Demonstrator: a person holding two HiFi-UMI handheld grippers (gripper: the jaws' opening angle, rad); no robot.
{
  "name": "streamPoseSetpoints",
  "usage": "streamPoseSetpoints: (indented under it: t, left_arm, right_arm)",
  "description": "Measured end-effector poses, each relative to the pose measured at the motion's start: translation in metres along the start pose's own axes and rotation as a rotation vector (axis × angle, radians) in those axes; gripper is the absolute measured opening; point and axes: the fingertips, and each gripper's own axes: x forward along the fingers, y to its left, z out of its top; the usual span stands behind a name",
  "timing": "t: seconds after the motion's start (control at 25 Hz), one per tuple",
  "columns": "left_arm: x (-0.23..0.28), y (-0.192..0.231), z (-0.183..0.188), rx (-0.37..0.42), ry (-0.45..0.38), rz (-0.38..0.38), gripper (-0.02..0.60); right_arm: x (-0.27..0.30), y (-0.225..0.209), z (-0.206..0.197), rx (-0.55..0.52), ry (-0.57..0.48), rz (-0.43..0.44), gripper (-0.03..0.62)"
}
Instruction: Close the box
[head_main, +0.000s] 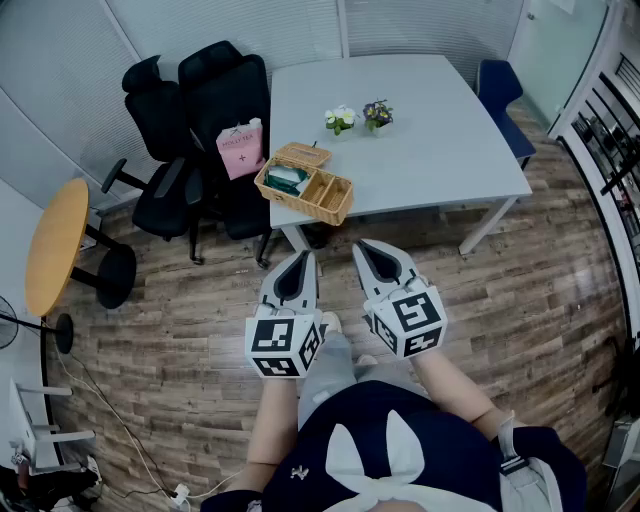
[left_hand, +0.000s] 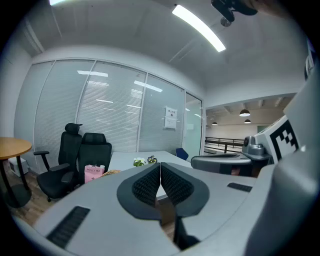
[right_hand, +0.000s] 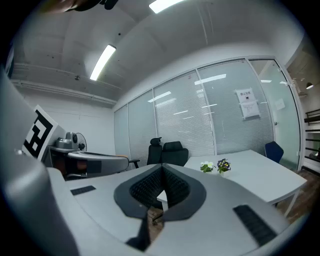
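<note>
A wicker box stands open at the near left corner of the white table, its lid tipped back and a green item inside. In the head view both grippers are held side by side over the floor, well short of the table. My left gripper is shut with nothing between its pads. My right gripper is shut and empty too, its pads pressed together. The left gripper view shows only a sliver of the box past the gripper body.
Two black office chairs stand left of the table, one with a pink bag on its seat. Two small flower pots sit mid-table. A round wooden table is at far left, a blue chair behind the table. Floor is wood plank.
</note>
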Motion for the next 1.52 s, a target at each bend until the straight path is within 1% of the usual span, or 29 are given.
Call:
streamPoseSetpoints:
  t: [0.2,0.44,0.96,1.16,1.32,1.52]
  left_arm:
    - [0.007,0.006,-0.004,-0.011,0.009,0.001,0.023]
    - [0.02,0.015,-0.008,-0.026,0.028,-0.006,0.023]
    - [0.062,0.052,-0.012,-0.044,0.071,-0.031,0.023]
    - [0.083,0.072,-0.013,-0.071,0.091,-0.045,0.023]
    - [0.1,0.089,-0.014,-0.074,0.101,-0.046,0.023]
    - [0.12,0.109,-0.014,-0.069,0.119,-0.054,0.023]
  right_arm:
    - [0.007,-0.003,0.001,0.002,-0.021,0.0,0.003]
    - [0.019,-0.012,-0.003,0.006,-0.006,-0.017,0.005]
    - [0.073,-0.035,-0.004,0.039,0.025,-0.031,0.167]
    - [0.1,-0.046,-0.002,0.054,0.042,-0.03,0.194]
    - [0.123,-0.056,-0.001,0.068,0.052,-0.032,0.205]
    - [0.151,-0.066,-0.005,0.064,0.088,-0.025,0.208]
